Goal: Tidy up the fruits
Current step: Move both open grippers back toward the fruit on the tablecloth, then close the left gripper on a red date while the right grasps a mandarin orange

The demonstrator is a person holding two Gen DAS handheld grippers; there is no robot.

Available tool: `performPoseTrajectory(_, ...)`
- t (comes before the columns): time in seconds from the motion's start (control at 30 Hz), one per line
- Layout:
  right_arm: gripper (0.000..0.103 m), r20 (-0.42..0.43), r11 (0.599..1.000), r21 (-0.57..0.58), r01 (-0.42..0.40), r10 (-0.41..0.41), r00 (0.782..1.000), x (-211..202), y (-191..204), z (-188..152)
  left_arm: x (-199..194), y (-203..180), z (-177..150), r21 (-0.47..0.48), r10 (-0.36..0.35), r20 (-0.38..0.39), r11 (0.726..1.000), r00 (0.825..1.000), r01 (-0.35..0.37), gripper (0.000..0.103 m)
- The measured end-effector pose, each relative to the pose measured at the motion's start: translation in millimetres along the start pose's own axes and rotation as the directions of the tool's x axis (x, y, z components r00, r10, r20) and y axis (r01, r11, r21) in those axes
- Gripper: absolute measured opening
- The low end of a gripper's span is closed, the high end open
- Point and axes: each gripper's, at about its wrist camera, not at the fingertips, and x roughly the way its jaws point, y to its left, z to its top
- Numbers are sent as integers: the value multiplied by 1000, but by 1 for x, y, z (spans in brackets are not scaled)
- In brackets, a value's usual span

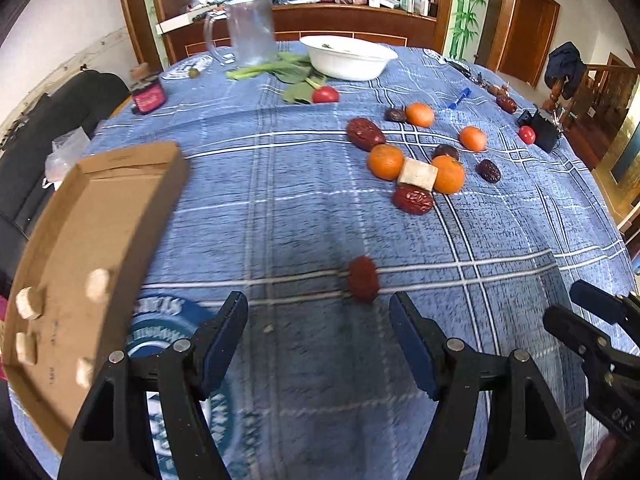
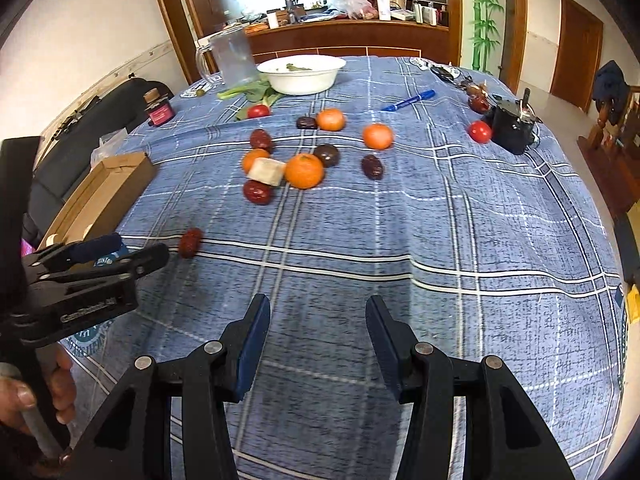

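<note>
Several oranges and dark red dates lie in a loose cluster mid-table around a pale square block. One lone red date lies apart, just beyond my left gripper and a little right of its centre line. That gripper is open and holds nothing. My right gripper is open too, over bare blue cloth, with the cluster well ahead of it. A flat cardboard box at the left holds several pale cork-like pieces.
At the back stand a white bowl, a clear pitcher and leafy greens. Two tomatoes, a blue marker, a black device and a pink-labelled bottle sit around the table's edges.
</note>
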Motion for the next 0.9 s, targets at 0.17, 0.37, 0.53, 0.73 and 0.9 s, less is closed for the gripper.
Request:
performPoseTrajectory(0.17, 53, 5, 1000, -2, -10, 10, 1000, 8, -12, 10, 23, -9, 5, -7, 3, -49, 1000, 999, -3, 72)
performPoseTrajectory(0.37, 53, 39, 996, -66, -56, 58, 998, 34, -12, 54, 29, -10, 4, -15, 8, -79, 1000, 997, -9, 72)
performPoseTrajectory(0.53, 53, -1, 992, -96, -81, 82, 997, 72, -8, 82, 28, -7, 3, -30, 2, -90, 1000, 996, -5, 72)
performPoseTrajectory(0.73, 53, -40, 975, -186, -121, 115, 993, 101, 0, 95, 28, -5, 4, -43, -8, -94, 999, 996, 4, 72)
performPoseTrajectory(0.9, 53, -52, 951, -269, -152, 143, 988, 115, 9, 98, 31, -5, 7, -55, -9, -92, 998, 996, 4, 72)
